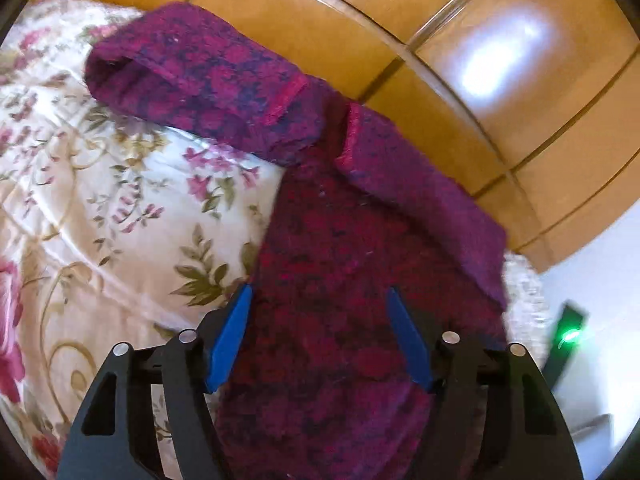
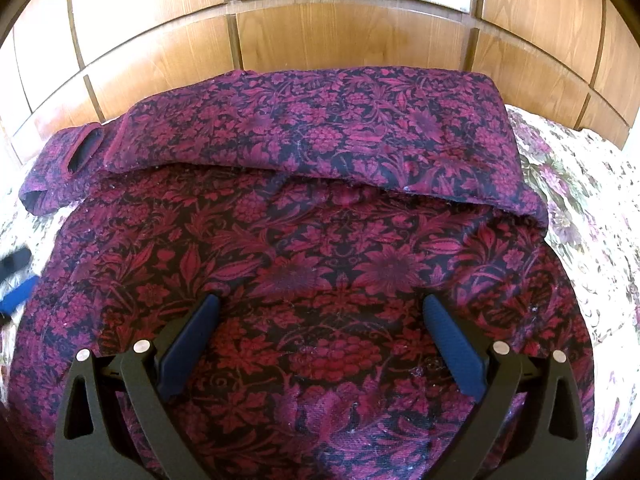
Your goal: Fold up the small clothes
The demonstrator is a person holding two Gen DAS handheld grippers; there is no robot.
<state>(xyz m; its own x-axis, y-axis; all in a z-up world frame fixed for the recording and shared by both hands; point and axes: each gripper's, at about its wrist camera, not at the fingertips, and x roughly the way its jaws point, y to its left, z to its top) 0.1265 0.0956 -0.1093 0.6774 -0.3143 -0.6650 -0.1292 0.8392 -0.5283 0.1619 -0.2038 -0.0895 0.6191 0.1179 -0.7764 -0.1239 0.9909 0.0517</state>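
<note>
The garment point(image 2: 320, 248), a dark red floral piece, lies spread on the quilt point(image 1: 100, 200) of a bed, filling the middle and lower part of the right wrist view, with its far edge hard against the wooden headboard point(image 2: 320, 20) across the top of that frame. The far strip is already turned back over the body, so a doubled band runs across the upper middle of the right view with its free edge facing the camera; this looks like a first fold laid to narrow the piece. One sleeve point(image 1: 192, 80) is not yet tucked: it sticks out onto the quilt in the upper left of the left wrist view, its cuff open toward the left, and shows again at the left edge of the right view. The left gripper point(image 1: 320, 300) hangs above the near left border of the cloth at the bottom centre of its frame, pointing steeply down and forward, its blue fingers point(image 1: 230, 340) spread with nothing pinched between them, only fabric lying beneath; that frame is blurred. I judge it is lined up toward the sleeve side for the next fold. The right gripper point(image 2: 320, 308) is angled down over the middle of the cloth at the bottom centre of its view, fingers point(image 2: 452, 344) likewise parted and empty, seemingly waiting clear of the fabric
</note>
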